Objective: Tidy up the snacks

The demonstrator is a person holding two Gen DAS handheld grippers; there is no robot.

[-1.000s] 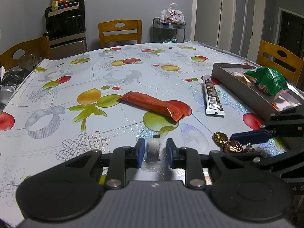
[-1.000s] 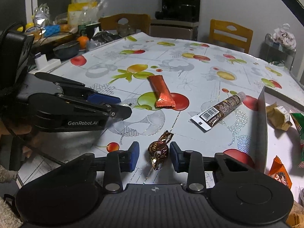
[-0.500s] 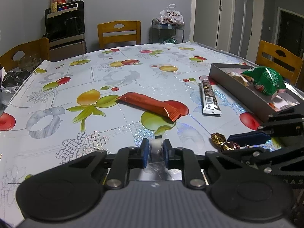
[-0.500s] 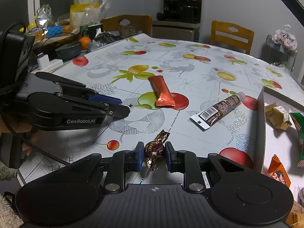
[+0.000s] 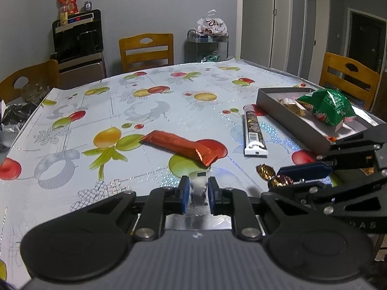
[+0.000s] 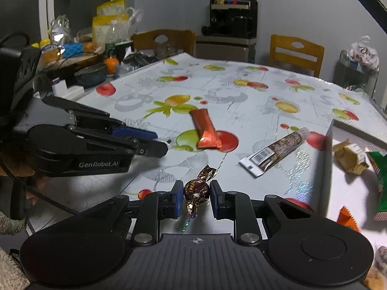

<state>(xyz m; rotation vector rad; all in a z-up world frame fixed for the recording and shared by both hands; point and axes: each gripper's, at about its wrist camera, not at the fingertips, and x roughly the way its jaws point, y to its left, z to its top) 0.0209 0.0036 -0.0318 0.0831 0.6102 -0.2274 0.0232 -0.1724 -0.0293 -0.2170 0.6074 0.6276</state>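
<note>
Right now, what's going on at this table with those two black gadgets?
A person is tidying snacks with a pair of hand-held tongs. The right tongs are shut on a brown wrapped candy, and the left tongs pinch a small clear-wrapped sweet. An orange bar and a dark tube-shaped packet lie loose on the fruit-print tablecloth. The grey box already holds a green bag and other snacks.
</note>
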